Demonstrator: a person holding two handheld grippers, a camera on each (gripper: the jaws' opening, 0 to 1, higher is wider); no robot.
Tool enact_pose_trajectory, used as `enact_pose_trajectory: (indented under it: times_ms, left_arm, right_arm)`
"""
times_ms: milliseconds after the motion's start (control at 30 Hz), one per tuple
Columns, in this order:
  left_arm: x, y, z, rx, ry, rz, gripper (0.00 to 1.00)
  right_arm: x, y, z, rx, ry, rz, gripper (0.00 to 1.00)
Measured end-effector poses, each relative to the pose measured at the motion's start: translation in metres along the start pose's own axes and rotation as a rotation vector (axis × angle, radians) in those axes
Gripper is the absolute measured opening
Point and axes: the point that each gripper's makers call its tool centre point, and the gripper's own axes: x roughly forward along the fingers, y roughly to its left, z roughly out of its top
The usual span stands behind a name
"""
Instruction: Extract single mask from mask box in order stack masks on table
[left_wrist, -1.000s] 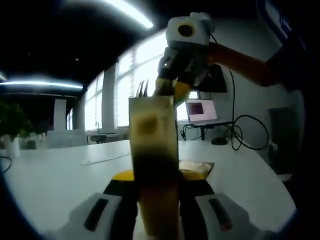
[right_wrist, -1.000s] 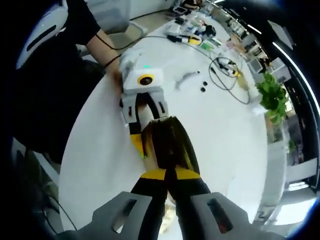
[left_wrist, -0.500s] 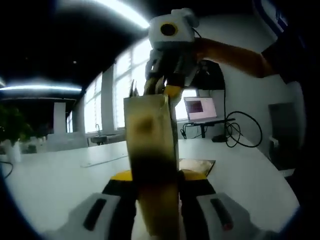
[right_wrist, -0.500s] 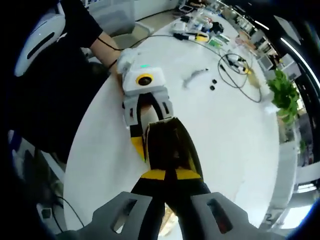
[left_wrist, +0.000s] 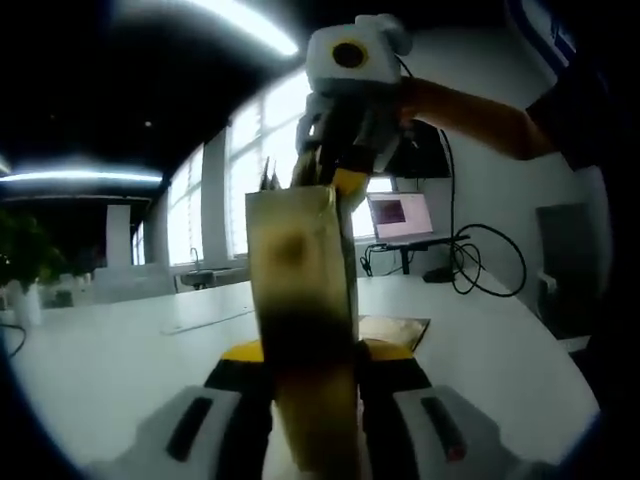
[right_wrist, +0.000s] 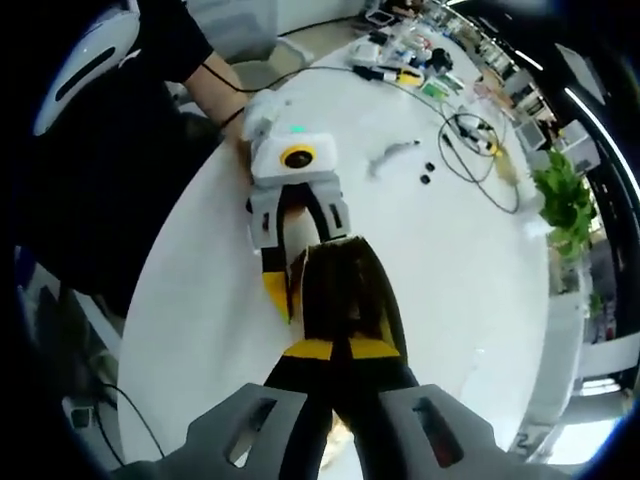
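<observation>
1. Left gripper view: your left gripper clamps the mask box upright above the table; a loosened hold tips it.
2. Your right gripper sits pinched at the box top, probably on a mask; pull hard and several follow.

I see the mask box standing upright between my left gripper's jaws, a tall, narrow tan carton whose lower half looks darker. Its base is near the white table. In the right gripper view the same box appears from above as a dark, elongated opening with tan walls, and my right gripper sits closed at its near edge. I cannot make out a single mask.
</observation>
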Motion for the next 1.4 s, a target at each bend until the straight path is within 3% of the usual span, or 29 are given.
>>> enact_pose_trajectory:
  times_ms: [267,500,700,1400]
  left_arm:
    - [0.000,0.001,0.000,-0.001,0.002,0.002,0.35]
    - [0.000,0.002,0.000,-0.004,0.003,0.000,0.34]
    - [-0.001,0.003,-0.001,-0.009,0.005,0.000,0.34]
    - [-0.001,0.003,-0.001,-0.013,0.005,0.003,0.34]
  right_arm:
    - [-0.006,0.009,0.005,0.021,-0.027,-0.027,0.00]
    - [-0.016,0.008,0.002,0.097,-0.065,-0.058,0.00]
    - [-0.026,0.001,0.004,0.103,-0.083,-0.089,0.00]
    - [-0.057,-0.009,0.005,0.163,-0.249,-0.271,0.00]
